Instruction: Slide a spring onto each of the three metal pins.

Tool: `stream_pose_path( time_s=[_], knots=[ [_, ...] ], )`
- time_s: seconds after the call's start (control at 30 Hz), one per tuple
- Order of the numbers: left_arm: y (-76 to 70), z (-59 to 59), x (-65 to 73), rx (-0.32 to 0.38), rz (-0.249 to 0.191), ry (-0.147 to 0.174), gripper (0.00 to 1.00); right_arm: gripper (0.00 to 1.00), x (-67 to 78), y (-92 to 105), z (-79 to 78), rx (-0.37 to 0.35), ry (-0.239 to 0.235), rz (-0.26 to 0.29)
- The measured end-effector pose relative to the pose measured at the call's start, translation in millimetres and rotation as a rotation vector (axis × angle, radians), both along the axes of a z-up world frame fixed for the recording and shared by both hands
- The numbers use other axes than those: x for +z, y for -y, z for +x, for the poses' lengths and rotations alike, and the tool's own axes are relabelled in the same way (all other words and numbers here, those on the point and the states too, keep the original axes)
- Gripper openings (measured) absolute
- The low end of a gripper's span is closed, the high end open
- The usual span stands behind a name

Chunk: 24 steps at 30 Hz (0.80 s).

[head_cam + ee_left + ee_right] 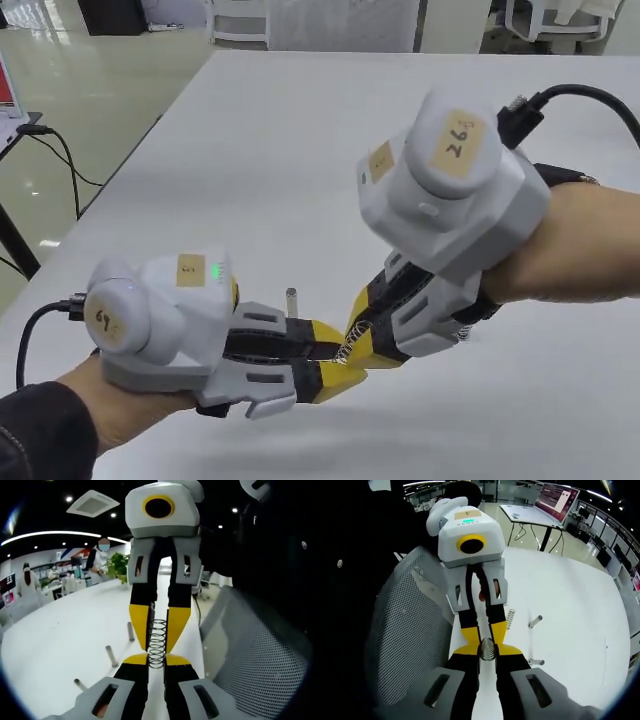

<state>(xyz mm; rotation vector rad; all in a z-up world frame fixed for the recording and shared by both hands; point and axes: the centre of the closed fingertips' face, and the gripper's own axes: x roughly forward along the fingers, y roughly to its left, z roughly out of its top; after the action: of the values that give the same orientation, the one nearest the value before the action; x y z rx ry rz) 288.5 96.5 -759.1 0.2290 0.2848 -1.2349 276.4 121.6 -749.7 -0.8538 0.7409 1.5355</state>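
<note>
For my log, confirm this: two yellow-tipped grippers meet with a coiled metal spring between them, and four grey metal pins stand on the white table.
Not four: the left gripper view shows three grey metal pins standing on the white table. The rest holds: left gripper and right gripper meet with the coiled metal spring between them.

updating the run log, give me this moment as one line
phase: spring held above table by both | left gripper: shut on spring | right gripper: shut on spring | pins: three standing on table
</note>
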Motion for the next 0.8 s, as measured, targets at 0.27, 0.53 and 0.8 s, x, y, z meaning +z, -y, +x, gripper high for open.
stream_pose_path(
  time_s=[0.27,0.53,0.8],
  knots=[
    [-2.4,2.6,-1.7,0.019,-0.005,-0.029,0.04,0.08,-0.4,0.0,2.0,-0.001,0.005,-0.010],
    [-10.2,5.7,-4.2,0.049,-0.009,-0.040,0.10,0.08,-0.9,6.5,7.6,-0.012,0.013,-0.030],
    [-23.7,5.8,-10.6,0.094,-0.012,-0.062,0.20,0.08,-3.4,14.5,14.2,-0.029,0.023,-0.049]
  ],
)
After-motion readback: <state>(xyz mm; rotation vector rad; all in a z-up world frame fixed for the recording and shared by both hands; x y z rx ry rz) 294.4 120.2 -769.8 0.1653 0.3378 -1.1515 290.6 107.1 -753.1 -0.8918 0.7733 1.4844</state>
